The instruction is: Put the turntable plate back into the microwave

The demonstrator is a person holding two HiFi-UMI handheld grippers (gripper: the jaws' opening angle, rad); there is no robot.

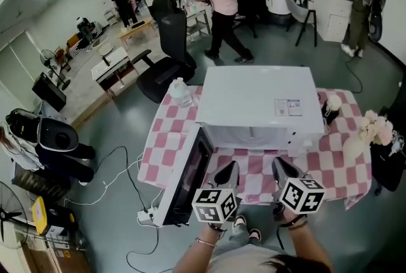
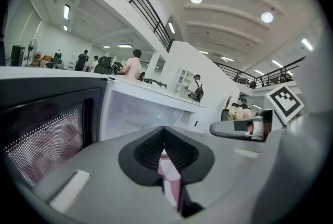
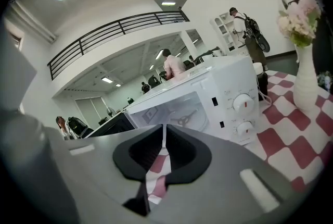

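Note:
The white microwave (image 1: pixel 257 103) stands on a pink-and-white checked table (image 1: pixel 346 167), its dark door (image 1: pixel 187 176) swung open to the left. Inside the cavity (image 3: pixel 177 113) the right gripper view shows a three-armed roller ring (image 3: pixel 183 119); I cannot make out a glass plate in any view. My left gripper (image 1: pixel 229 168) hovers in front of the cavity, shut and empty, its pads (image 2: pixel 151 147) closed together. My right gripper (image 1: pixel 283 164) hangs beside it to the right, also shut with nothing between its pads (image 3: pixel 179 150).
A clear bottle (image 1: pixel 180 91) stands at the table's back left. A white vase of flowers (image 1: pixel 374 129) and a small dark object (image 1: pixel 330 110) sit at the right. A black office chair (image 1: pixel 168 56) is behind the table. Cables and a power strip (image 1: pixel 147 214) lie on the floor left.

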